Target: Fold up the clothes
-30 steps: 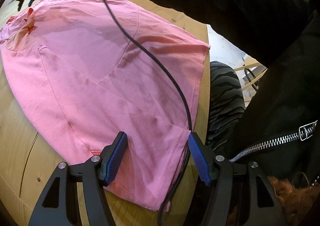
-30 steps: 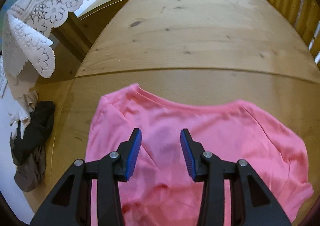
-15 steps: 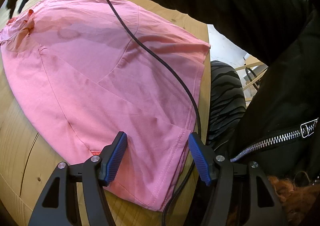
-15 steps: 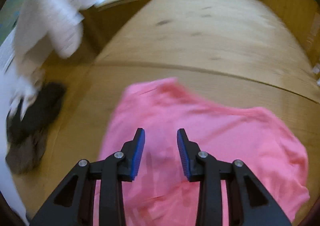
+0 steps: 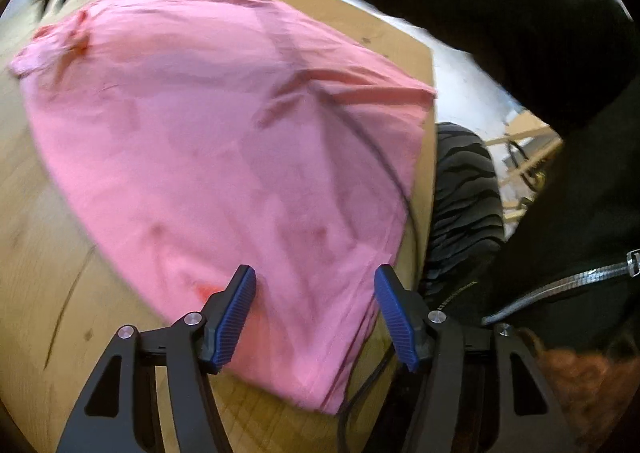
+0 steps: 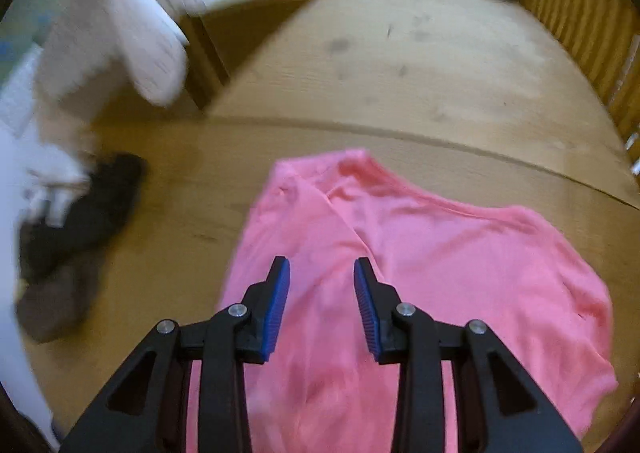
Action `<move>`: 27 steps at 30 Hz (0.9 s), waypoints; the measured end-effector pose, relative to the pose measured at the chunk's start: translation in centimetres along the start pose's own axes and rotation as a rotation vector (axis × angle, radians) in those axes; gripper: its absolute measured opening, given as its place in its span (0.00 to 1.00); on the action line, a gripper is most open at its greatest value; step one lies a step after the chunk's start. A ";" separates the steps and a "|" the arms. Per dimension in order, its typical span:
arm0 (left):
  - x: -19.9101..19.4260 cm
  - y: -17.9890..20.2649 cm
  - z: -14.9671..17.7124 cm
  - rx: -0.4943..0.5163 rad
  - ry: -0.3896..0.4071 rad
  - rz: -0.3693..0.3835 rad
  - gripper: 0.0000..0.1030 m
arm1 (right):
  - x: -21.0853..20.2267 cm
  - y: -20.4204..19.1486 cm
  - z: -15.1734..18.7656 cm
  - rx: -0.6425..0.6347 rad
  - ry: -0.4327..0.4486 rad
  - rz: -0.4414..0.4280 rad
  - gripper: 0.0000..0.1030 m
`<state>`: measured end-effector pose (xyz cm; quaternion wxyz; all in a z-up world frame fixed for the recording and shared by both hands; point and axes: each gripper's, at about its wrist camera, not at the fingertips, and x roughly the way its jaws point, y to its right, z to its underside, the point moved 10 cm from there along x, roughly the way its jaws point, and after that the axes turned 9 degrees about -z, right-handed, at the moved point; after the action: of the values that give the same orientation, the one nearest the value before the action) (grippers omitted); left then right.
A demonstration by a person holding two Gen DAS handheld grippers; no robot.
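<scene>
A: Where's the shirt (image 5: 224, 141)?
B: Spread flat on the wooden table (image 6: 420, 85). Left gripper (image 5: 314, 313) and right gripper (image 6: 321, 301) hang above it, jaws apart, empty.
A: Around the shirt?
B: White lace cloth (image 6: 132, 37) and dark clothes (image 6: 72, 237) past the table's edge.

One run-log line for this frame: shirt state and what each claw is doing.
shirt: pink shirt spread flat on wooden table | left claw: open over hem, empty | right claw: open over shirt, empty | fold: not started

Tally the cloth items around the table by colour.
Pink: 1, the pink shirt spread on the wooden table.
White: 1, the lace cloth.
Dark: 1, the dark bundle at the left.
Total: 3.
</scene>
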<state>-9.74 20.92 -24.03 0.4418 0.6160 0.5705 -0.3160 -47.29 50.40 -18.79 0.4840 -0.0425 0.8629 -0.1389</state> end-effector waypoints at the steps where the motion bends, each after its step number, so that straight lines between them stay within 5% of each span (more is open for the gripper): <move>1: -0.7 -0.3 0.0 -0.016 0.016 -0.013 0.57 | -2.7 -0.1 0.4 0.003 0.033 -0.015 0.33; 8: -4.8 1.0 -2.0 -0.042 0.124 -0.097 0.57 | -20.0 4.7 11.6 0.131 0.083 0.035 0.43; 11: -4.5 4.4 -4.0 0.027 0.145 -0.093 0.57 | -23.6 7.1 17.8 0.191 0.073 0.083 0.43; 13: -3.5 6.8 -5.3 0.070 0.143 -0.072 0.57 | -25.2 7.8 22.4 0.242 0.075 0.041 0.43; 17: -0.4 10.1 -7.7 0.164 0.135 -0.071 0.58 | -25.5 7.2 30.9 0.270 0.042 -0.015 0.43; 20: 2.3 9.8 -8.6 0.139 0.091 -0.069 0.58 | -23.3 6.0 36.5 0.271 -0.002 -0.076 0.43; 22: 3.8 9.4 -8.9 0.115 0.061 -0.067 0.57 | -21.8 5.2 38.0 0.241 -0.014 -0.089 0.38; 24: 4.5 9.8 -8.9 0.119 0.052 -0.061 0.57 | -20.9 4.4 39.2 0.219 -0.026 -0.102 0.24; 27: 4.9 10.3 -8.9 0.127 0.055 -0.052 0.57 | -19.2 3.2 39.5 0.195 -0.050 -0.149 0.21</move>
<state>0.07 31.44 -22.90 0.3775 0.6362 0.5772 -0.3458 -3.51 49.61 -23.39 0.4954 -0.0626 0.8276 -0.2565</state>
